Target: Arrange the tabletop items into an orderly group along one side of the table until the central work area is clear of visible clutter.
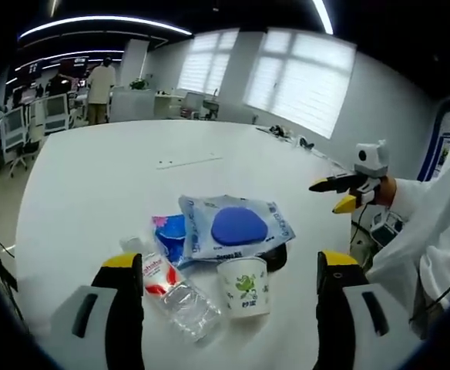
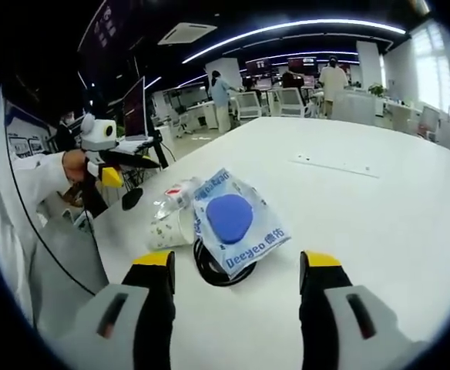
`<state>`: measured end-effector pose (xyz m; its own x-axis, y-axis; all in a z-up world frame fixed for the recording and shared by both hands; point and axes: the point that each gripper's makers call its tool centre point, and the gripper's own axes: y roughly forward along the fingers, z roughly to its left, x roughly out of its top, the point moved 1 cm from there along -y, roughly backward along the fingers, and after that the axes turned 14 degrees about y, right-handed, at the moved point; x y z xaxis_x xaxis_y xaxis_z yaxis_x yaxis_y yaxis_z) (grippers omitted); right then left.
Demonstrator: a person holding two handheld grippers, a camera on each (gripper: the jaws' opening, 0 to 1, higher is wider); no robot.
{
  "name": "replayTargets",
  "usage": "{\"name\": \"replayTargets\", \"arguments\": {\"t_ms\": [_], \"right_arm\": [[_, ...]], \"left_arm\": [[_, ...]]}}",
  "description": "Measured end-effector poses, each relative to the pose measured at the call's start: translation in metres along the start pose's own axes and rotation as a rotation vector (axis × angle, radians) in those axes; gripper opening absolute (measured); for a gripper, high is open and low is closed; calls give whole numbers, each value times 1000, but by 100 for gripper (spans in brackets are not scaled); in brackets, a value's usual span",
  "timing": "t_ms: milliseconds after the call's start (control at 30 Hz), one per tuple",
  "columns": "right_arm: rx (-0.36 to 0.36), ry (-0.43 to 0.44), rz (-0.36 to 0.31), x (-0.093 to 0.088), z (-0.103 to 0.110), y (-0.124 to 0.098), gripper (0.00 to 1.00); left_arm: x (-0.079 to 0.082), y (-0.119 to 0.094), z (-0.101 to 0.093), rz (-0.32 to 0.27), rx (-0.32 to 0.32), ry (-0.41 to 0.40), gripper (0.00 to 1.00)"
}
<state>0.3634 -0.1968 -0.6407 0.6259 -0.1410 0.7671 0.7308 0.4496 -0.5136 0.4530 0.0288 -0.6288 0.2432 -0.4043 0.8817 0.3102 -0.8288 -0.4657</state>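
The white worktop [image 1: 132,177] is broad and round-edged, mostly bare, with a thin pale strip [image 1: 188,162] lying toward 12 o'clock in the left gripper view. Around it is an open office: big bright windows [image 1: 298,81], ceiling light strips, desks and chairs, and people standing far off at 11 o'clock.

The clutter sits bunched near the worktop's edge. Largest is a clear packet [image 1: 236,227] holding a blue round pad; its print reads "Deeyeo" in the right gripper view [image 2: 236,220] (other lettering is too small to read). A plastic bottle [image 1: 175,289] with a red-and-white label lies on its side at 7 o'clock of the packet. A white paper cup [image 1: 244,287] with a green drawing stands just beside the bottle. A black ring [image 2: 221,270] lies partly under the packet.

The left gripper [image 1: 229,270] has its fingers wide, holding nothing, the cup between them. The right gripper [image 2: 236,266] is likewise wide and holds nothing.
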Motion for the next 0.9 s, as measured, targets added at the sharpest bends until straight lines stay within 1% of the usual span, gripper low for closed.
{"name": "replayTargets", "arguments": {"t_ms": [367,700,900], "right_arm": [[-15,26,1,0,-7,13,62],[-38,47,2,-2,-14,23,59],[-54,71,6,-5,-20,29,58]], "left_arm": [[0,16,8,5,-21,3,96],[2,31,15,8,-32,8,92],[3,42,23,7,-36,8,89]]}}
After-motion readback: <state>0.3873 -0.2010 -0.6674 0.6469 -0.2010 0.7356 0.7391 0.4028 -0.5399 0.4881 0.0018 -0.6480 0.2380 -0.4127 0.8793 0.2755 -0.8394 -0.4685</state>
